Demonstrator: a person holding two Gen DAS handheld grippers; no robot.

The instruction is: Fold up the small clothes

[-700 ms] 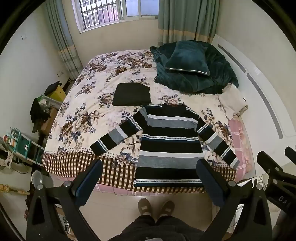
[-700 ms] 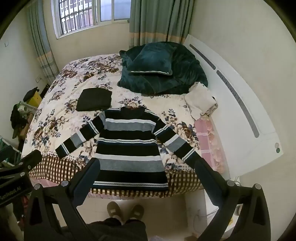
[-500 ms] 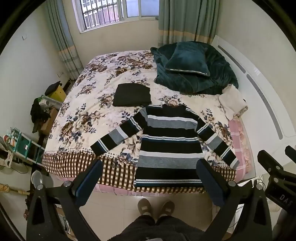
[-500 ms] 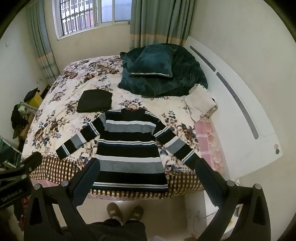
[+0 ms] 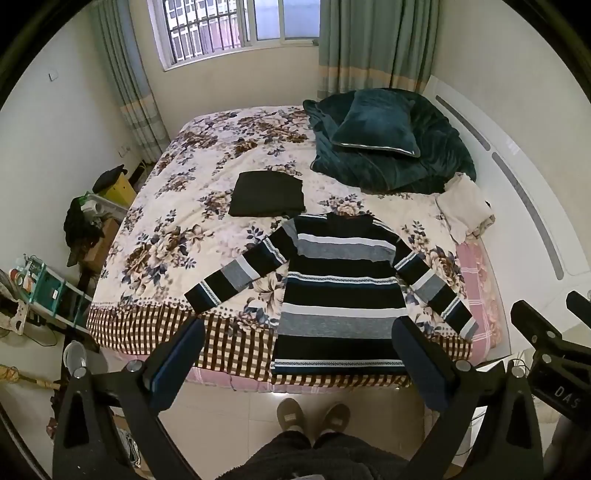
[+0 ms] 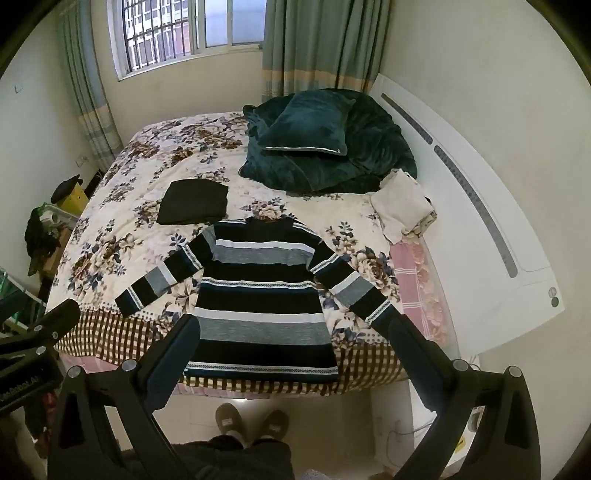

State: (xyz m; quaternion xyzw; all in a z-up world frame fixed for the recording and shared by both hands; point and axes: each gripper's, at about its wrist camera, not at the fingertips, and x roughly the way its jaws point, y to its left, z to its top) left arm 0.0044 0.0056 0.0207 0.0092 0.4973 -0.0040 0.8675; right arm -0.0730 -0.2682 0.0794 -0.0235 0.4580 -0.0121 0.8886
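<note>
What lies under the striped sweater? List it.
The striped sweater lies flat on the floral bedspread, its hem over the checked border. The print shows between sleeves and body. Whatever is beneath the body is covered.

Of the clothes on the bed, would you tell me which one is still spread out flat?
The striped sweater lies unfolded at the near edge, sleeves out; the black garment behind it and the cream one are folded.

Floral bedspread (image 5: 192,221) ahead of the tongs, teal pillow (image 5: 376,125) on a dark blanket (image 6: 373,155) beyond, barred window (image 5: 207,33) farthest, slippers (image 6: 251,421) below.
</note>
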